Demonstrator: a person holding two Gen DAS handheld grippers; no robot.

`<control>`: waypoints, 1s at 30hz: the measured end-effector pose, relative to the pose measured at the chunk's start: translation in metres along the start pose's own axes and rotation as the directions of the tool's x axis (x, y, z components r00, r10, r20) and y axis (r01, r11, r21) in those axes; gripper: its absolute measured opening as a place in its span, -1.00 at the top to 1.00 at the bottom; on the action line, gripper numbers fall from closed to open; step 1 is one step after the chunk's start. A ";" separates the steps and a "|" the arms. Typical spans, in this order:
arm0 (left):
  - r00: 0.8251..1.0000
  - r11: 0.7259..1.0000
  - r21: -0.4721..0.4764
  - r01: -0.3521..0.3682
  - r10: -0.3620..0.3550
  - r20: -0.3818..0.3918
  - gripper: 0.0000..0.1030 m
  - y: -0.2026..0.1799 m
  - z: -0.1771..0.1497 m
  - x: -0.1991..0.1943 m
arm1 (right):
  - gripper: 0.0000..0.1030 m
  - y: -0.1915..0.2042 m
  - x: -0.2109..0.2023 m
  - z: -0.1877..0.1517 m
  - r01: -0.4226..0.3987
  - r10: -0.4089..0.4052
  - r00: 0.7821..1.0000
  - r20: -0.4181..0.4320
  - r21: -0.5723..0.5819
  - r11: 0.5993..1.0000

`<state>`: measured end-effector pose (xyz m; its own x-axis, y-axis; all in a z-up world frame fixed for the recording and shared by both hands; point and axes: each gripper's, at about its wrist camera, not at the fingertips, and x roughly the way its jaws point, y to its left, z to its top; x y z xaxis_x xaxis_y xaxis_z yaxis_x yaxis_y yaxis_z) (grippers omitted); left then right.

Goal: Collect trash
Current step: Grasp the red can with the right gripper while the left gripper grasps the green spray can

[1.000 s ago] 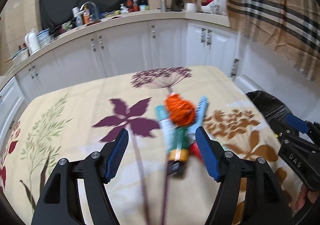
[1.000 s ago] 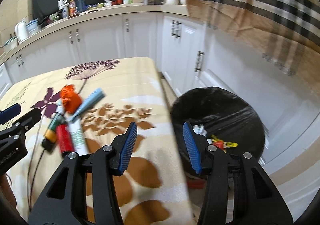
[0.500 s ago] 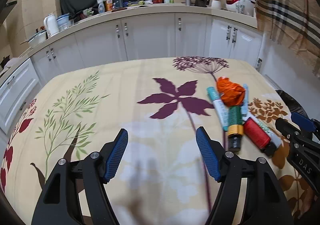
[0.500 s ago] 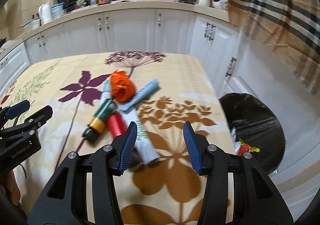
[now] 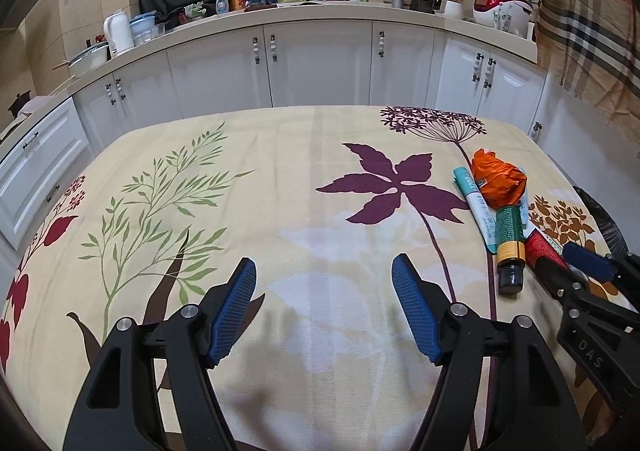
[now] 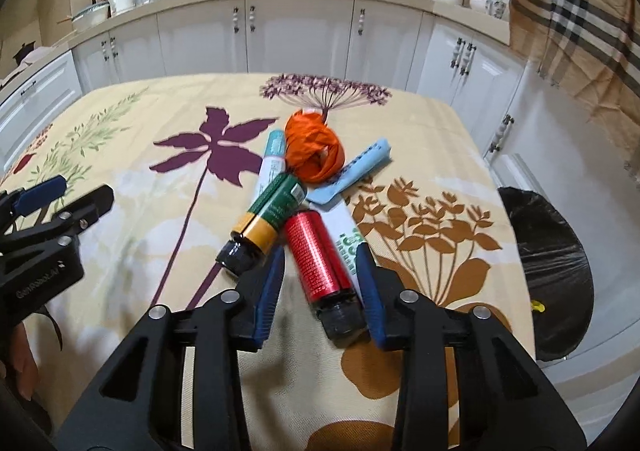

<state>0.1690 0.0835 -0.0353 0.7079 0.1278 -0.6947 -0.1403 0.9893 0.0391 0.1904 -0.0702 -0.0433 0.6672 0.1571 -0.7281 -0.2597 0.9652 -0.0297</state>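
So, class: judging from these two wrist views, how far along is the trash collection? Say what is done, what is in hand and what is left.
Done: the black bin beside the table already holds a yellow scrap.
In hand: the right gripper is closing around the red tube, not yet lifted.
Left: the green tube, orange wrapper, teal-and-white tube and light blue tube. The left gripper is open and empty.

Even, soft indoor light falls from overhead, with faint shadows on the tablecloth (image 5: 312, 211) in the lower centre. Both views bow hard toward black vignetted corners. The cabinet doors (image 6: 296, 35) show mild glare; focus stays sharp.
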 end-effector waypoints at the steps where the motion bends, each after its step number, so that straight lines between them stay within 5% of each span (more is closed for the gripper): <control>1: 1.000 1.000 -0.001 0.001 -0.001 -0.001 -0.33 0.001 0.000 0.000 | 0.31 0.000 0.002 0.000 -0.001 0.001 1.000 -0.007 -0.002 1.000; 6: 1.000 1.000 -0.005 0.004 -0.004 -0.007 -0.33 0.002 -0.001 0.002 | 0.32 0.004 0.006 0.000 -0.002 0.002 1.000 -0.023 -0.019 1.000; 9: 1.000 1.000 -0.004 0.004 -0.004 -0.007 -0.33 0.002 -0.001 0.002 | 0.52 0.007 0.009 0.000 -0.010 0.009 0.999 -0.038 -0.033 0.999; 30: 0.998 0.996 0.049 0.071 -0.071 -0.003 -0.33 -0.037 0.004 0.000 | 0.54 -0.030 -0.019 0.003 0.032 -0.034 0.999 0.042 0.042 0.999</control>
<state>0.1766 0.0466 -0.0339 0.7139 0.0576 -0.6979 -0.0562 0.9981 0.0248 0.1876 -0.1018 -0.0263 0.7045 0.1333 -0.6970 -0.2089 0.9776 -0.0242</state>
